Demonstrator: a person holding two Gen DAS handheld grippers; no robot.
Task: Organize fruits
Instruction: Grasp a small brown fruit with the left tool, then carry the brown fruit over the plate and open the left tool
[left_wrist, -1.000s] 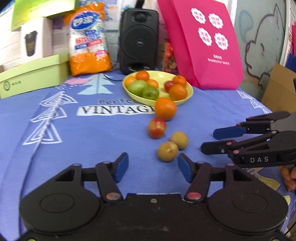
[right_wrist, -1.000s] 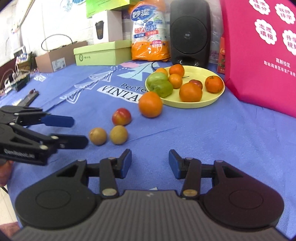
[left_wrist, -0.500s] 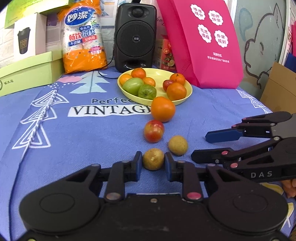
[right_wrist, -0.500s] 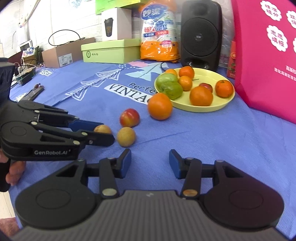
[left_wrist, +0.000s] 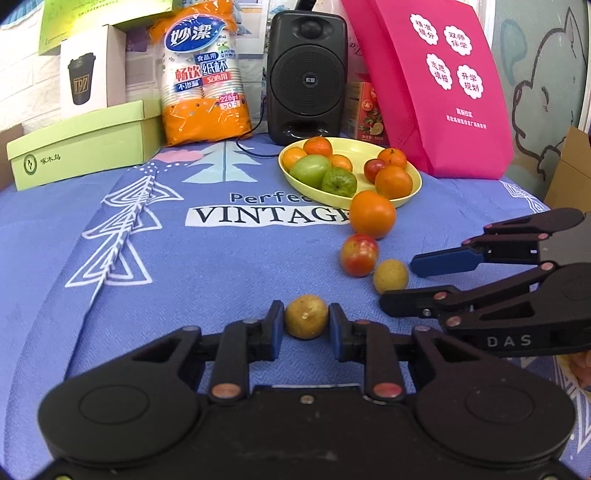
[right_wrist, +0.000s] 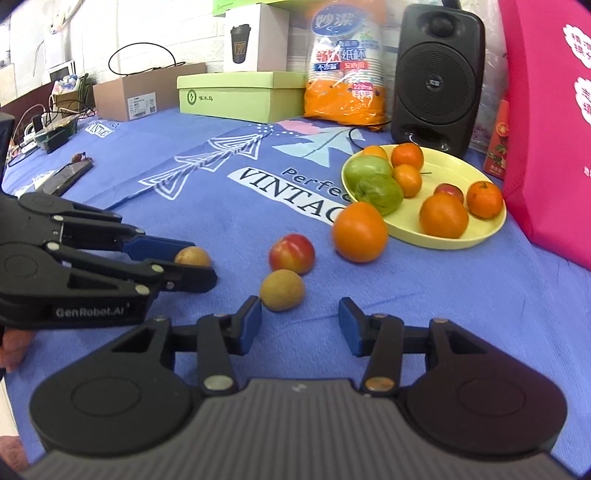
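Note:
My left gripper (left_wrist: 306, 325) is shut on a small brown round fruit (left_wrist: 306, 321) low over the blue cloth; it also shows in the right wrist view (right_wrist: 192, 256). My right gripper (right_wrist: 300, 325) is open, just behind a second brown fruit (right_wrist: 282, 290), which lies near its left finger. A red-yellow fruit (right_wrist: 291, 254) and a big orange (right_wrist: 360, 232) lie loose on the cloth beyond it. A yellow plate (right_wrist: 458, 236) holds several oranges, two green fruits and a red one. The right gripper (left_wrist: 424, 278) shows at the right of the left wrist view.
A black speaker (left_wrist: 307, 74), an orange pack of paper cups (left_wrist: 203, 74), a green box (left_wrist: 81, 147) and a pink bag (left_wrist: 436, 85) stand along the back. A phone (right_wrist: 68, 173) and cardboard box (right_wrist: 147, 96) lie at the far left.
My left gripper moved forward and closed on the near brown fruit. My right gripper moved forward toward the second brown fruit, still open.

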